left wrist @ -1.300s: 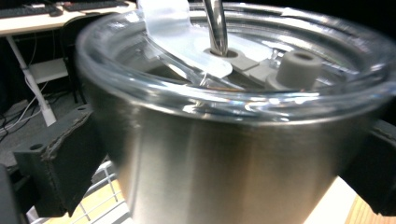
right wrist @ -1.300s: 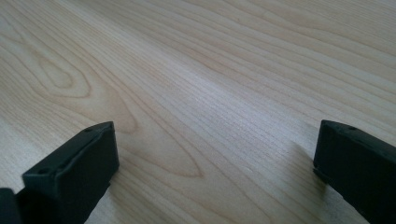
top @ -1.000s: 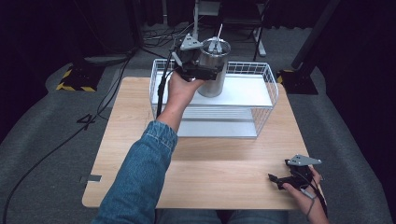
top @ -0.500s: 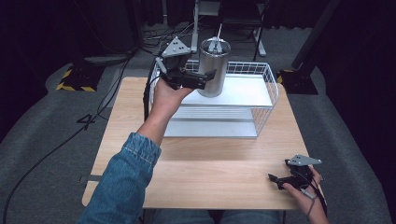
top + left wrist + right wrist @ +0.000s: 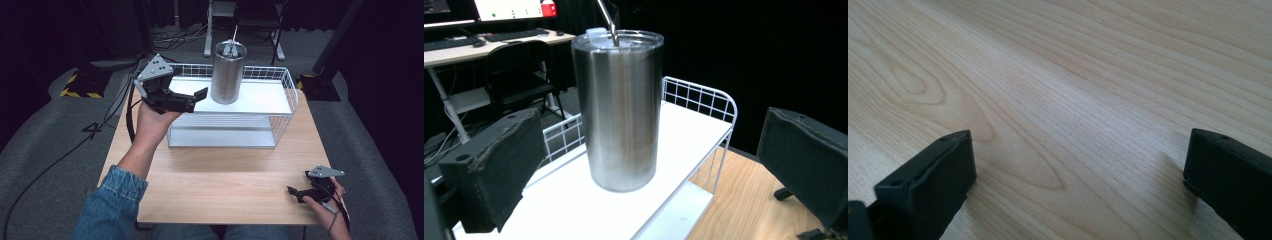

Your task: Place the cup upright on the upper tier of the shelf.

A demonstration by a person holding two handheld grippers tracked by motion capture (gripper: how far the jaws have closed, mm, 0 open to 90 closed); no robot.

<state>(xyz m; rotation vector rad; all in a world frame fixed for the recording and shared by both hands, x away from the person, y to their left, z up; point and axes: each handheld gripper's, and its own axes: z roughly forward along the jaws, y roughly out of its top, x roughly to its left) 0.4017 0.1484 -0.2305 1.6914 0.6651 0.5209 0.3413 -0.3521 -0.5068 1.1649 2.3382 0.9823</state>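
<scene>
We just let go: left gripper (image 5: 192, 98) backs off steel tumbler (image 5: 227, 73), jaws spread. Tumbler stands upright on rack (image 5: 265, 100) top shelf, near back edge. Placement looks done. Right gripper (image 5: 303, 192) rests at tabletop's front right corner, jaws spread.

Bright overhead light on the table (image 5: 220, 170), dark surroundings, soft low-resolution blur.

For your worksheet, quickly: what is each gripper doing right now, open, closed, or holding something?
Left gripper: open, empty, beside the steel tumbler on the wire rack.
Right gripper: open, empty, low over the wooden table.
</scene>
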